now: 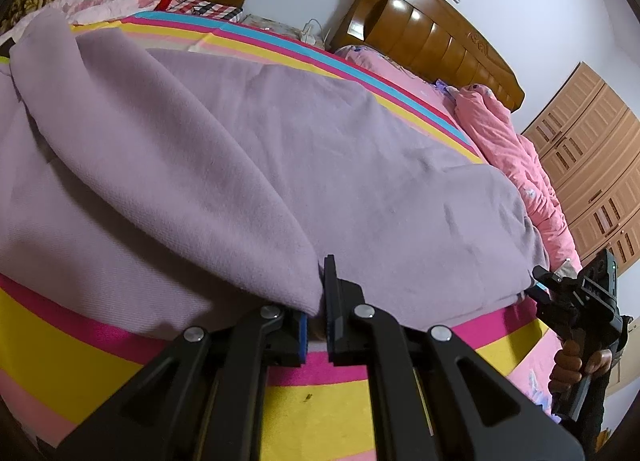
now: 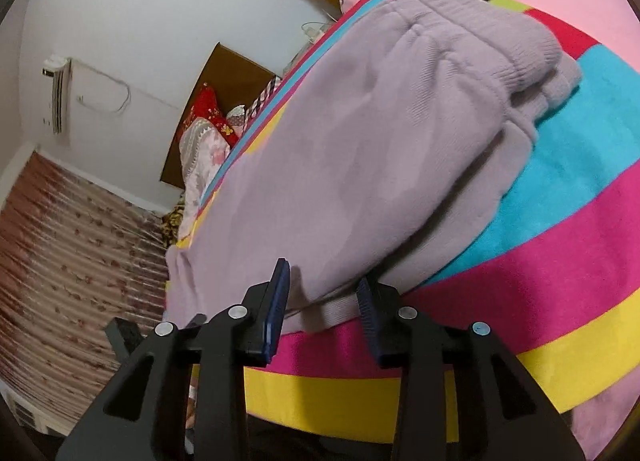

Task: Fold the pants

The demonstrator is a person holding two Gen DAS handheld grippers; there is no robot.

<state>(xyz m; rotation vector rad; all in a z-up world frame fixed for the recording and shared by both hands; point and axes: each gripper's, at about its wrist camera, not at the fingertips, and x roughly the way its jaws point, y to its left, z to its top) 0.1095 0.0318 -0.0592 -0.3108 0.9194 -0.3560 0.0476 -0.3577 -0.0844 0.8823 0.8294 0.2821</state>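
Left gripper (image 1: 318,301) fingers clench the pants (image 1: 248,165) fold, hiding its edge; right gripper (image 2: 324,301) released.

A soft, matt, brushed fleece is being shown by the lilac pants (image 1: 248,149), with a ribbed knit at the waistband (image 2: 516,45). A matt, towel-like woven cloth is being presented by the striped sheet (image 2: 560,245) that is being used as cover for the bed. Matt black plastic is being displayed by the left gripper (image 1: 316,321) and the right gripper (image 2: 324,313), with bright, smooth metal at their pivot pins and finely ridged blue rubbery pads. A glossy, varnished wood is being shown by the headboard (image 1: 432,25), and a duller wood by the wardrobe (image 1: 592,157). A crinkled pink cloth is being shown by the quilt (image 1: 516,157).
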